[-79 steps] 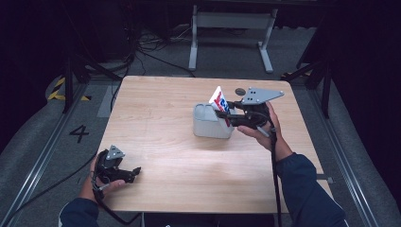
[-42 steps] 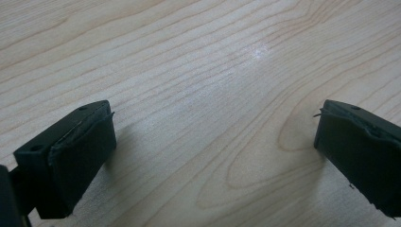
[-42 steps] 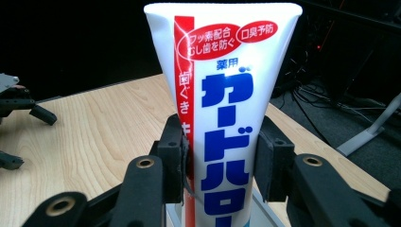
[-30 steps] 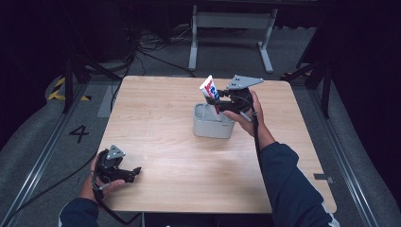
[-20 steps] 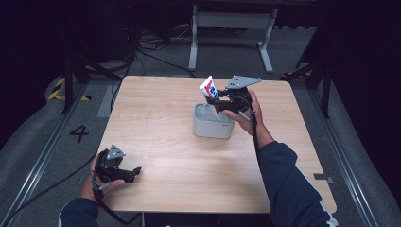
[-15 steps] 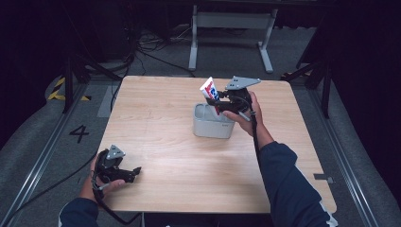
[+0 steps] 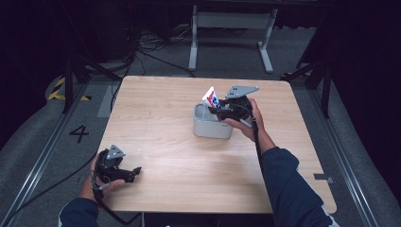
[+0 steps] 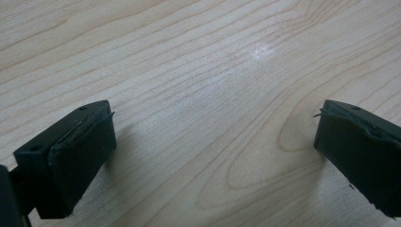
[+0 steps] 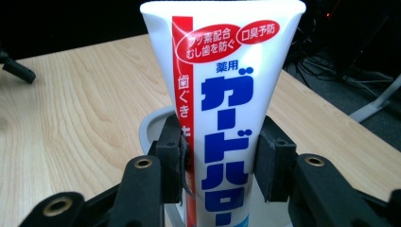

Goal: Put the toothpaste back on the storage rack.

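A white toothpaste tube [image 7: 210, 97] with red and blue print stands upright, its lower end down inside a grey cup [image 7: 211, 127] near the middle of the wooden table [image 7: 156, 109]. My right gripper [image 7: 218, 110] comes in from the cup's right and is shut on the tube. In the right gripper view both pads [image 9: 171, 156] press the sides of the tube [image 9: 222, 90] just above the cup's rim [image 9: 150, 124]. My left gripper [image 7: 134, 171] rests at the table's front left corner. Its jaws are spread wide over bare wood, and the left gripper [image 8: 215, 137] holds nothing.
Beyond the table's far edge a grey metal frame [image 7: 231, 21] stands on the floor among cables. A floor rail and a painted number 4 [image 7: 78, 133] lie to the left. Dark stands flank the table's right side.
The right gripper carried the tube from the cup's right side to above it, then sank with it, so the tube's lower end is now in the cup. The left gripper has stayed put.
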Demonstrator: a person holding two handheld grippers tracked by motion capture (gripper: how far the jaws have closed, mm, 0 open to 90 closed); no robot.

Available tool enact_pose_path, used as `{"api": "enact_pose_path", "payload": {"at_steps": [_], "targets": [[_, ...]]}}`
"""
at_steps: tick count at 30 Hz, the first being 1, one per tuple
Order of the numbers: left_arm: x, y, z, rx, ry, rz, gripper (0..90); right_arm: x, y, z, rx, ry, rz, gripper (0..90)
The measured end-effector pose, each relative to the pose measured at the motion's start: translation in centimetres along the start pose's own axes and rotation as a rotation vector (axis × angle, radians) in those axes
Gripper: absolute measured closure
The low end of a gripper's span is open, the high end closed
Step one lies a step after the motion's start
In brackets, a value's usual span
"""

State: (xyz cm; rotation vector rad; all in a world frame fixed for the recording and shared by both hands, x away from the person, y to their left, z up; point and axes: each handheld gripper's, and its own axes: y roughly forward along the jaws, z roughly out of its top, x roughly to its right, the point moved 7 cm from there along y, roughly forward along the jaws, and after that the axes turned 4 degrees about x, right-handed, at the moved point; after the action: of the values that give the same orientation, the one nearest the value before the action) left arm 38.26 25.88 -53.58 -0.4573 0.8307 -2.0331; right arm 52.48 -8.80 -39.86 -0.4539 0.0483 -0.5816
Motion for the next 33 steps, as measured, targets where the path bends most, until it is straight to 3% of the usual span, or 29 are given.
{"api": "enact_pose_path", "payload": {"at_steps": [14, 28, 33], "targets": [[0.0, 0.0, 0.0, 0.0, 0.0, 0.0, 0.2, 0.1, -0.7, -2.7, -0.065, -0.006, 0.001, 58.8], [0.0, 0.0, 0.0, 0.0, 0.0, 0.0, 0.2, 0.0, -1.2, -2.9, -0.063, 0.007, 0.006, 56.6], [0.0, 0.0, 0.0, 0.0, 0.0, 0.0, 0.2, -0.2, -1.3, -2.7, -0.046, 0.028, 0.022, 52.0]]}}
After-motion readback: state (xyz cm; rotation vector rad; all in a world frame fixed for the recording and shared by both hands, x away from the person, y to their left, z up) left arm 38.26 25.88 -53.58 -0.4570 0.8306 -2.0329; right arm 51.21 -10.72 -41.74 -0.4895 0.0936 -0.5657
